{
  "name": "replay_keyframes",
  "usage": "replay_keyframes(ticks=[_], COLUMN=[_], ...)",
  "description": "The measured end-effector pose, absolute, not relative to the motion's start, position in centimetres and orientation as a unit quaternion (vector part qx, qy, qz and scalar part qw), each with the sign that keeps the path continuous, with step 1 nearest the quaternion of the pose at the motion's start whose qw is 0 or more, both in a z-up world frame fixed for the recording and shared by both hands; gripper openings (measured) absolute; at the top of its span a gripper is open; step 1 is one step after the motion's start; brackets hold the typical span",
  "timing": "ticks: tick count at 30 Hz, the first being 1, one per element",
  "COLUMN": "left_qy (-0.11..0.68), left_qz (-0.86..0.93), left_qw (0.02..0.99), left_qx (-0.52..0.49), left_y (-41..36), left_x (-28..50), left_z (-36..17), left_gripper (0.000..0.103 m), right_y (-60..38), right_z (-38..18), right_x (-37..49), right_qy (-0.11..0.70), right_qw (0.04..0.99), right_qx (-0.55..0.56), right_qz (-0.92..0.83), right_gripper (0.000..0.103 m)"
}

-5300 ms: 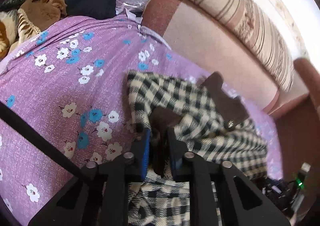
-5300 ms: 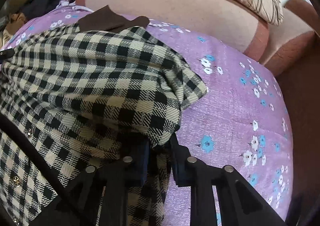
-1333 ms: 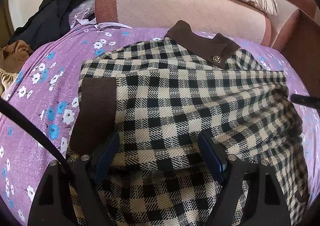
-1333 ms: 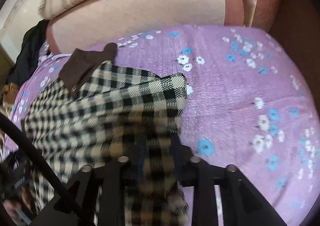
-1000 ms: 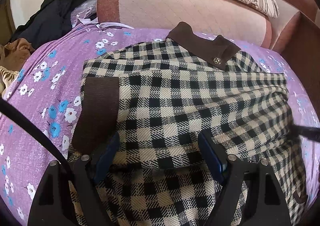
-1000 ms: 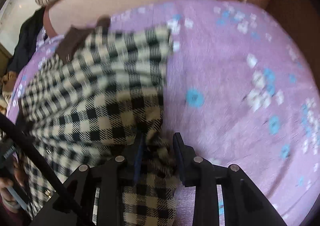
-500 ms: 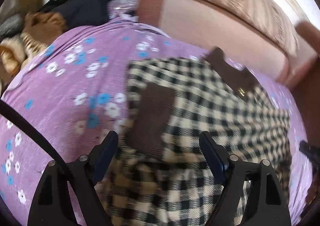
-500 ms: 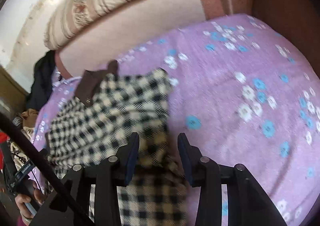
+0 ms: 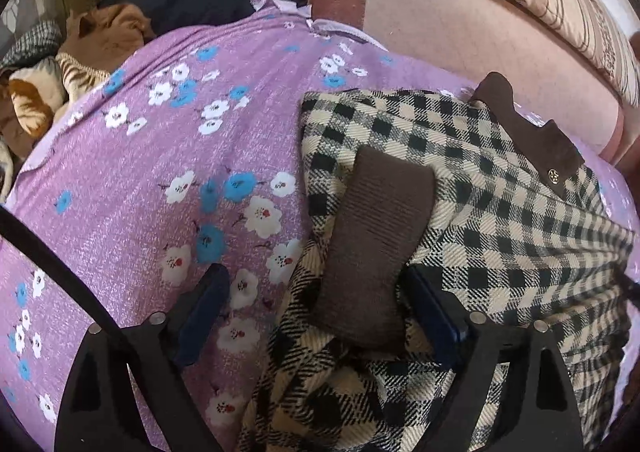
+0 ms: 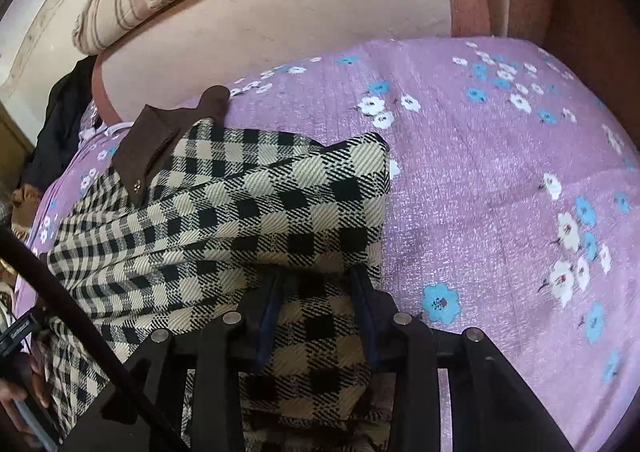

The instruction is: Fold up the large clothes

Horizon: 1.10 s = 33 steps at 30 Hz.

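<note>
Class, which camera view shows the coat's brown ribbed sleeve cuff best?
The left wrist view: the brown ribbed cuff lies in full sight on the checked coat, close to the camera. The right wrist view shows the coat and its brown collar, but no cuff.

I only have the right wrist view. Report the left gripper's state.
Observer: The left gripper is open, and its jaws have just been opening. The brown cuff lies between them, not pressed.
Operator: Say where that cuff sits.
Observer: It is folded over onto the checked coat, near the coat's left edge.
Operator: Describe what lies beyond that edge.
Observer: The purple flowered cover, then a brown garment heaped at the sofa's far end.
</note>
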State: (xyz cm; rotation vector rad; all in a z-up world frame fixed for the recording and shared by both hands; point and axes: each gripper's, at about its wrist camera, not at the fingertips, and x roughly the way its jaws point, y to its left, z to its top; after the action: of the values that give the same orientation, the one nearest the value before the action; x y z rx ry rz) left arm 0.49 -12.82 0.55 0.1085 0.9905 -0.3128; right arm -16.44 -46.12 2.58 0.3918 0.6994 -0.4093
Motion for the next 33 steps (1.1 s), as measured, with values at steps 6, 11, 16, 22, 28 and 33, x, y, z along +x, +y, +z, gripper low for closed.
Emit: replay_keyframes(ticks=[6,11,16,22,28,33], left_qy=[0.484,0.499,0.508,0.534,0.529,0.526], left_qz=[-0.156,-0.168,-0.182,-0.199,-0.195,-0.192], left_qw=[0.860,0.850,0.841,0.820,0.823,0.825], left_qx=[0.028,0.020,0.040,0.053,0.073,0.077], left_y=[-11.0,-8.7,-6.5,-3.7,-1.0,0.7], left_x=[-0.9,-3.9,-7.7,-12.8,-16.6,-18.5], left_z=[1.9,3.1,3.6,2.3,1.9,1.8], left_gripper=[0.089,0.089,0.089,0.089,0.089,0.089], right_y=[-45.3,-42.6,-40.9,-37.7,-36.3,-34.9], right_z=[3.2,2.2,0.9,-1.3,-1.9,-3.2], right_x=[-20.6,-23.9,-29.2,-34.3,-38.4,-40.8], right_qy=[0.353,0.401,0.391,0.410,0.398,0.411], right_qw=[0.882,0.869,0.861,0.853,0.856,0.852], right_qx=[0.239,0.197,0.269,0.272,0.289,0.290], right_qz=[-0.200,-0.213,-0.184,-0.173,-0.161,-0.144], right_gripper=[0.052,0.052,0.070,0.070,0.074,0.074])
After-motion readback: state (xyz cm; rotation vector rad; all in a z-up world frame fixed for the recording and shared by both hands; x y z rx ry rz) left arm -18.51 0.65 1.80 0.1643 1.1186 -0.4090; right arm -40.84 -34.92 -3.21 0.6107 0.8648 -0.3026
